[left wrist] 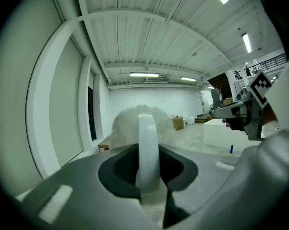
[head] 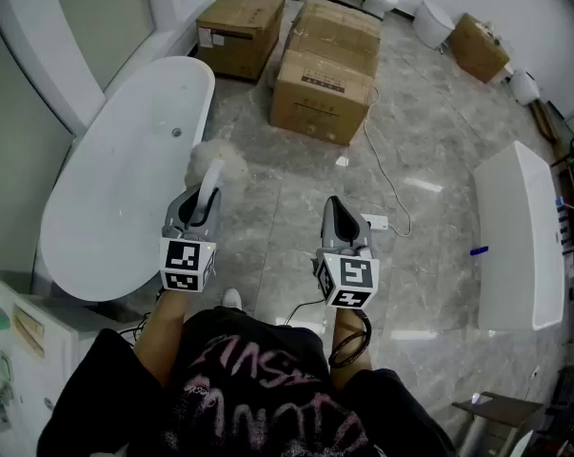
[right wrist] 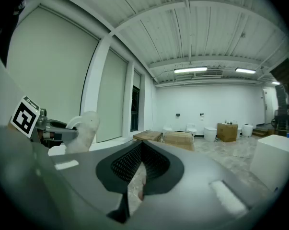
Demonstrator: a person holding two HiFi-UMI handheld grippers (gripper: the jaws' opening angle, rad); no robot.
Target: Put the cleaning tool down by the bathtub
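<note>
The grey marbled floor (head: 439, 141) bears a white bathtub (head: 125, 188), cardboard boxes (head: 310, 89) and a long white block (head: 520, 241).

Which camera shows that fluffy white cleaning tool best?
The left gripper view: the cleaning tool fills the centre, its handle clamped in the left gripper. The head view shows it small from above; the right gripper view, small and side-on.

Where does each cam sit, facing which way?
Head view: on the head, steeply down at bathtub and floor; shows forearms, left gripper, right gripper.
Left gripper view: forward, along jaws shut on the cleaning tool; right gripper at right.
Right gripper view: forward, along shut empty jaws toward cardboard boxes; left gripper at left.
Shared: cleaning tool in all three.
</note>
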